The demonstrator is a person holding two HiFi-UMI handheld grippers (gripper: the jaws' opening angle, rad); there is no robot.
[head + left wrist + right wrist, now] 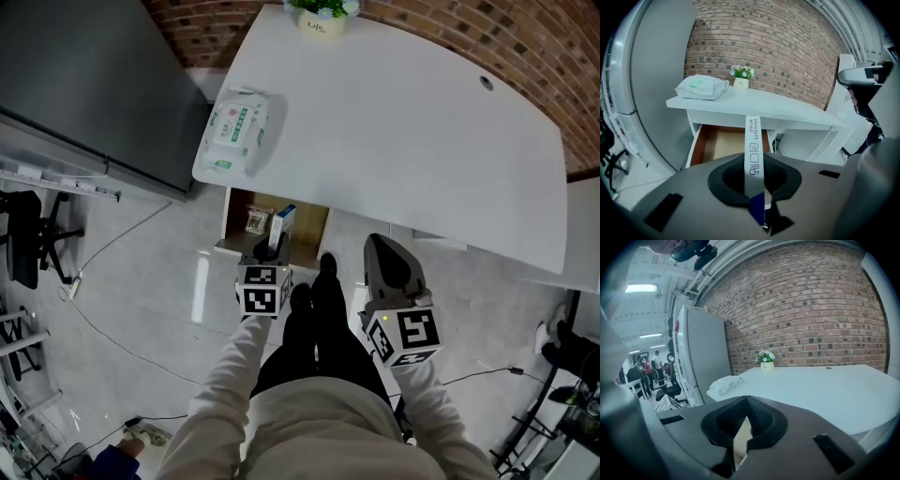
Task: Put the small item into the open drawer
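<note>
While the left gripper (753,164) pinches the blue end of the slim white-and-blue box (752,138) between its jaws, the box juts straight out ahead of them, edge up. Its long axis runs along the gripper's own line, and its white printed end points at the drawer (717,145), which stands pulled out under the white desk (787,110). From the head view the box is held over the drawer's front part, while the right gripper (743,420) hangs well off to the side, jaws pressed together on nothing.

Wipes pack (236,131) on white desk (403,122); flowerpot (322,21) behind
</note>
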